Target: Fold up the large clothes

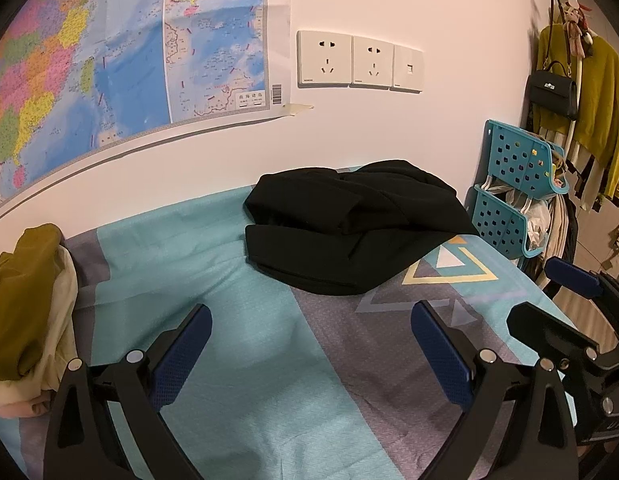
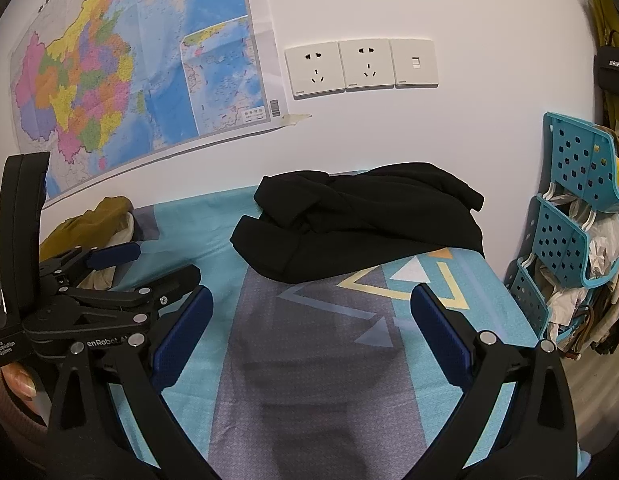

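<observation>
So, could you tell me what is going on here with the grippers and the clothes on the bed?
A person holds a gripper in each hand above a bed sheet patterned in teal and grey. Both the left gripper and the right gripper are open and hold nothing. A black garment lies bunched on the sheet near the wall, ahead of both grippers and apart from them. A second pile, olive and cream clothing, sits at the left. Folding has not yet begun.

A large black garment [image 1: 349,224] lies in a rumpled heap on the bed, near the wall. Its cloth is loosely doubled over itself in thick folds. One flat edge spreads toward the camera.
</observation>
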